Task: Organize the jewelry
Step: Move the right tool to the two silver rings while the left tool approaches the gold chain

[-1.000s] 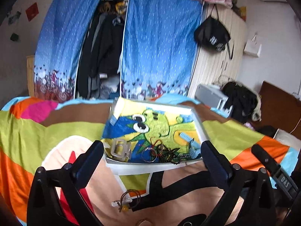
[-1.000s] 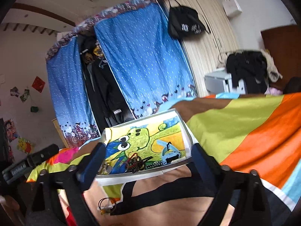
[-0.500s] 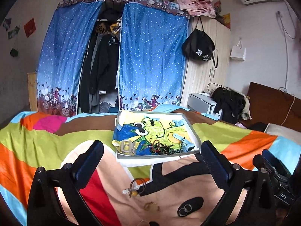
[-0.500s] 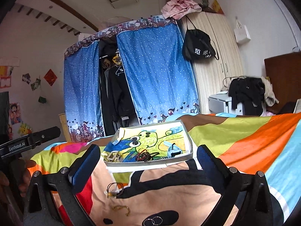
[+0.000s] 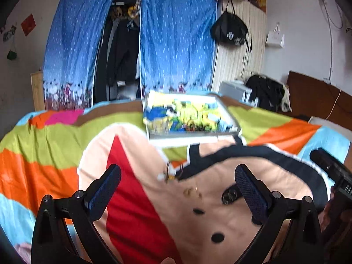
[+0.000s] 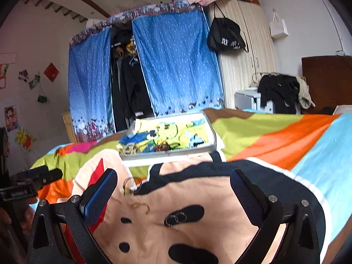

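A big bright blanket (image 6: 275,136) covers the bed, with stripes and a cartoon face on it. Behind the bed hang blue curtains (image 6: 176,66) and a black bag (image 6: 226,37).

On the far part of the blanket sits a flat tray (image 6: 169,153) with a green cartoon picture inside. Some jewelry is already in the tray, piled near its front edge, but it looks too blurry to name each piece.

The left claw (image 5: 177,190) is wide open and holds nothing. The right claw (image 6: 173,190) is wide open too, and it is empty. Both hang above the blanket, on the near side of the tray.

More jewelry lies loose on the blanket between the claws and the tray. There is a small tangle with a yellow bit (image 6: 127,188), a thin gold chain (image 6: 139,206), and two little dark rings (image 6: 176,217) side by side on a black patch.

These things are tiny and light. The chain is floppy and will slip and dangle, so it is best pinched in the middle of its bunch. The rings are hard and smooth and may slide away on the soft blanket, so pinch one across its edge, gently
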Motion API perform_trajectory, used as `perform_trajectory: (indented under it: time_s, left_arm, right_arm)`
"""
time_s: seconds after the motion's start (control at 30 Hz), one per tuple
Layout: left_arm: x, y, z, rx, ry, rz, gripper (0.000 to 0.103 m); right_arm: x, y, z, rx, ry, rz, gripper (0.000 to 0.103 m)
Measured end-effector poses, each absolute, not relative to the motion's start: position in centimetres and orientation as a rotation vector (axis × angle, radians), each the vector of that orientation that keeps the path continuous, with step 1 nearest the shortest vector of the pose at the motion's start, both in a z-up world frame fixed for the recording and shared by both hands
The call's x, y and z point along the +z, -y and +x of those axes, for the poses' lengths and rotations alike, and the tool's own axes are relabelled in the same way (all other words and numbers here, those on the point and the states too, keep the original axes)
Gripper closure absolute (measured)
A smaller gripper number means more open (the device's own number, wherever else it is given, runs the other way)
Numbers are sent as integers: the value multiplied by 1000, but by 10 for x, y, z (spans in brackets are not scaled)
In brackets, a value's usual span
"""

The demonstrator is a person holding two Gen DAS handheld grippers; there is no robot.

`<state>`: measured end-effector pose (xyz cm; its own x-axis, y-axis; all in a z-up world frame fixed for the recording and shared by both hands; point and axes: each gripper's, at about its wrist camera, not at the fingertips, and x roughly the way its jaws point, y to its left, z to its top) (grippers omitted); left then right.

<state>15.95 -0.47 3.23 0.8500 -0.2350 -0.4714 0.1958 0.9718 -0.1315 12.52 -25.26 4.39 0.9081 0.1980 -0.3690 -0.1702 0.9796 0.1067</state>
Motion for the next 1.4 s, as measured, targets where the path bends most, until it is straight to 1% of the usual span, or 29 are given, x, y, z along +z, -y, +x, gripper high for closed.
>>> perform_trajectory:
  time_s: [0.3, 0.9, 1.03, 1.4]
  left_arm:
    - [-13, -3, 158, -205, -676, -107, 2]
    - [-52, -8, 210, -233, -974, -149, 2]
    - [-59, -10, 226, -239, -1019, -148, 2]
    - [-74, -15, 256, -264, -1066, -159, 2]
  right_arm:
    - [21, 247, 128, 153, -544, 65, 0]
    - [-30, 251, 183, 166, -907, 122, 0]
    - [-43, 252, 195, 174, -966, 145, 0]
    - [-75, 239, 227, 199, -1077, 115, 0]
